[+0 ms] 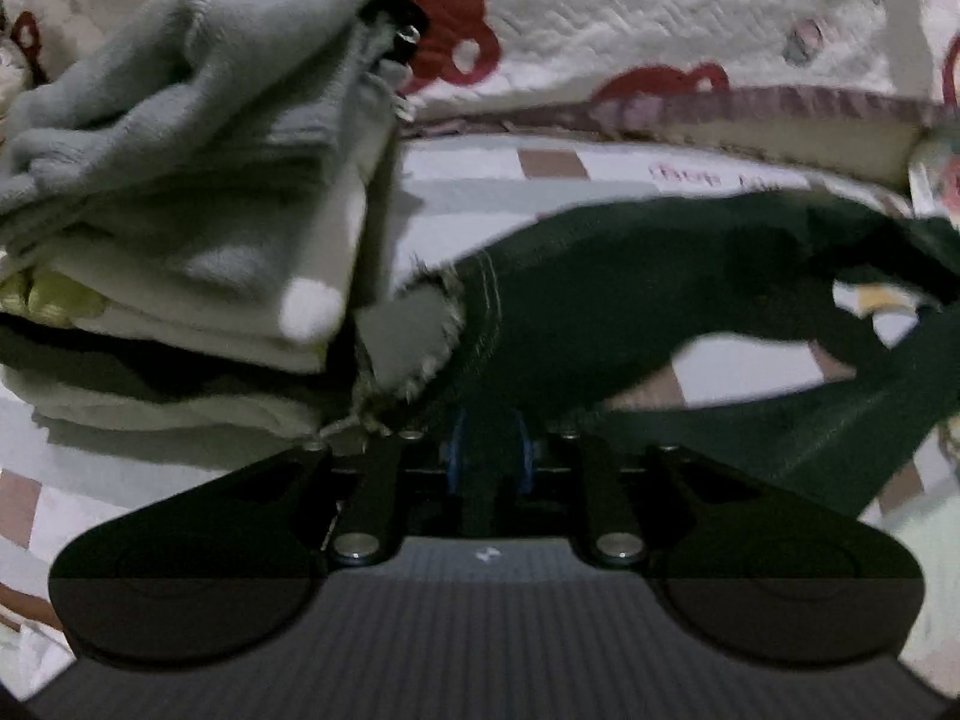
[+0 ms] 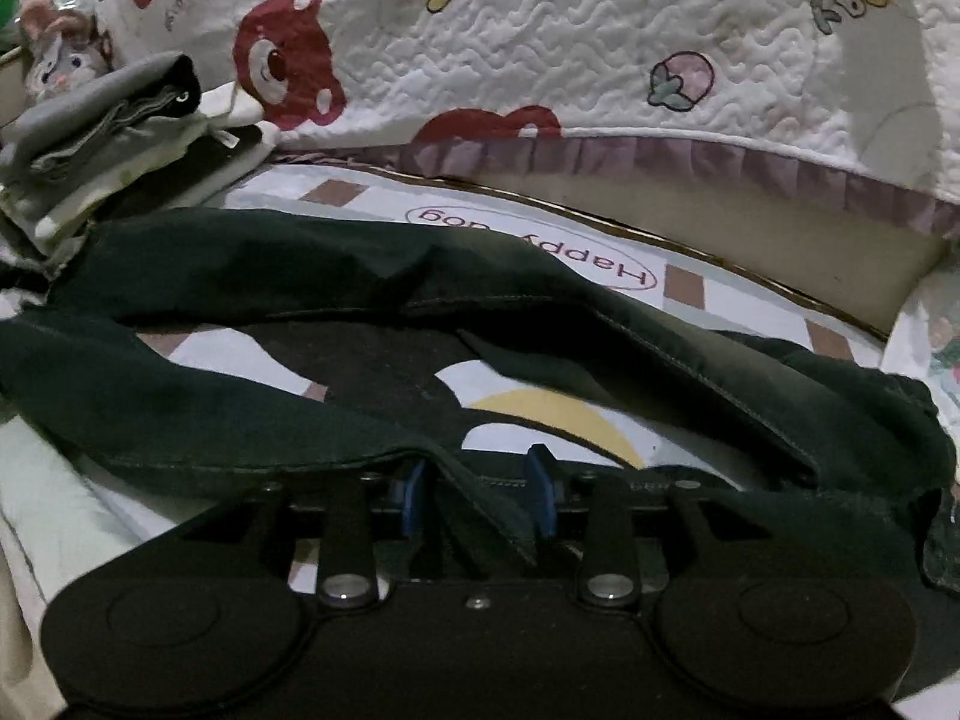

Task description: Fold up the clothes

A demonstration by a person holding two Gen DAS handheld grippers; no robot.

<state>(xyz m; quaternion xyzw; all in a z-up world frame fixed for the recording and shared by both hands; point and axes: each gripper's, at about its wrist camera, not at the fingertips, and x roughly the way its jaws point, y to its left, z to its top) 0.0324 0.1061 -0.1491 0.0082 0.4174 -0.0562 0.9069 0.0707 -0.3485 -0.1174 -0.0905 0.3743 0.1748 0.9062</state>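
Observation:
A dark green garment (image 1: 630,300) lies stretched across the bed; it also shows in the right wrist view (image 2: 300,276). My left gripper (image 1: 486,456) is shut on one edge of it, the cloth pinched between the blue pads. My right gripper (image 2: 480,498) has a fold of the same garment between its blue pads (image 2: 543,495), with the jaws still a little apart around the cloth. A stack of folded grey and white clothes (image 1: 198,180) stands just left of the left gripper and at the far left of the right wrist view (image 2: 114,132).
A white quilt with red bears (image 2: 540,48) rises behind the garment, with a purple frill (image 2: 660,162) along its edge. The bed sheet (image 2: 540,240) has checks and a printed oval. A small plush toy (image 2: 54,54) sits at the far left.

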